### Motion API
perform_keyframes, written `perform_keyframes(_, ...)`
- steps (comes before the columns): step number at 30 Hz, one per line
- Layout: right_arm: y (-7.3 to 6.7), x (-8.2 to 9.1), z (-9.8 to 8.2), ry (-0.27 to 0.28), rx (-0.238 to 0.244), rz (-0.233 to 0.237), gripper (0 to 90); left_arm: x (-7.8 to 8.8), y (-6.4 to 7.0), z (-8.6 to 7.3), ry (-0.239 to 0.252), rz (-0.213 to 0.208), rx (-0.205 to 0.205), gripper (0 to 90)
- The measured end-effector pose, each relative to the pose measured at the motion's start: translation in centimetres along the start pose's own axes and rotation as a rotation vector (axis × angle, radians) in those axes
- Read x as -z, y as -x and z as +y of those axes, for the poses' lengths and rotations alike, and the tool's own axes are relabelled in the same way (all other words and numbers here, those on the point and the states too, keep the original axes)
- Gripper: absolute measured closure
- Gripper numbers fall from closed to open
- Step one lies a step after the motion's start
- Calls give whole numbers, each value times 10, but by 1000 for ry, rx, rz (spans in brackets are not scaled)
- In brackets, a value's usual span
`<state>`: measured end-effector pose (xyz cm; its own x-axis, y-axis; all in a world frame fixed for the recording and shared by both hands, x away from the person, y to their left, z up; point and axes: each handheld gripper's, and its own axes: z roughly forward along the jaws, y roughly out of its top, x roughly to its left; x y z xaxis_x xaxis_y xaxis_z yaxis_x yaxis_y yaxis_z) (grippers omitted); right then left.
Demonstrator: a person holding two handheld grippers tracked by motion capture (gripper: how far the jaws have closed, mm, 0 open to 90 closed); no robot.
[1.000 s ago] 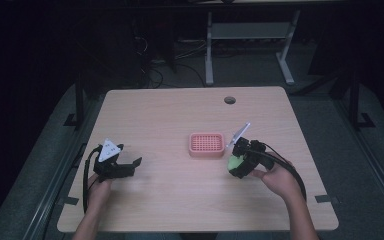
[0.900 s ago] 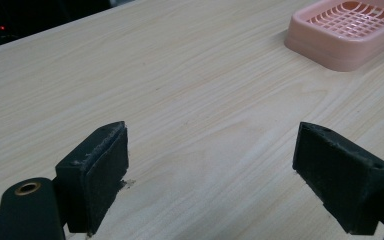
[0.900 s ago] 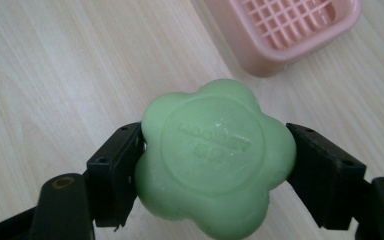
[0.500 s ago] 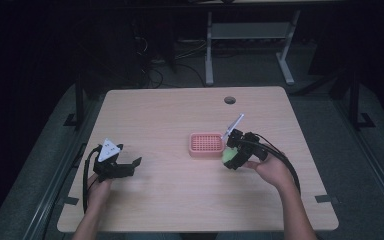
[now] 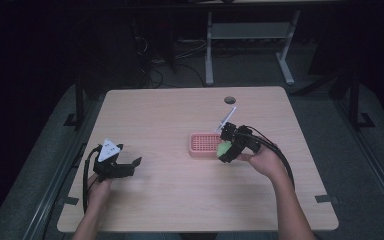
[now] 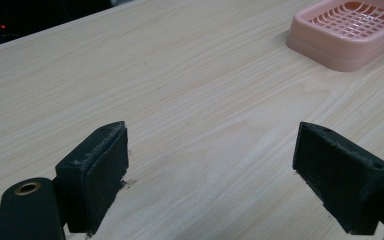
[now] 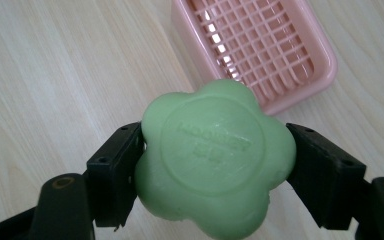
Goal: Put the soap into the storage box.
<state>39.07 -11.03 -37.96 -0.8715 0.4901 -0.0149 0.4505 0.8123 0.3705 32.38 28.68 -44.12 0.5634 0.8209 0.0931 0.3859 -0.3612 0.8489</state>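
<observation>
Jaws of your right gripper (image 7: pixel 215 165) clamp green flower-shaped soap (image 7: pixel 215 162), pink soap tray (image 7: pixel 260 47) at its 12 o'clock. Your left gripper (image 6: pixel 210 165) gapes wide, holds nothing, over bare worktop (image 6: pixel 130 75). Embossed lettering readable solely from right gripper view.

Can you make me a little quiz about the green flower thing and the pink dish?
1. True or false: the right tool is squeezing the green flower-shaped soap.
2. Is anything lying in the pink soap dish? A) a sponge B) nothing C) a spoon
3. Fill in: the left tool has its jaws ____ over the bare wooden table.

Key
1. True. A black jaw presses on each side of the soap.
2. B. The dish's grid is bare, and the soap is held beside its near edge, not in it.
3. Open. The jaws stand wide apart with nothing between them.
</observation>
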Motion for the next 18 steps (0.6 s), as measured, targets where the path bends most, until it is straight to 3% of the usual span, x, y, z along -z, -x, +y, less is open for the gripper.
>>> perform_keyframes(18, 15, -13, 40, -4, 4, 19, 261, 1, -1, 0, 9, 2, 4, 144)
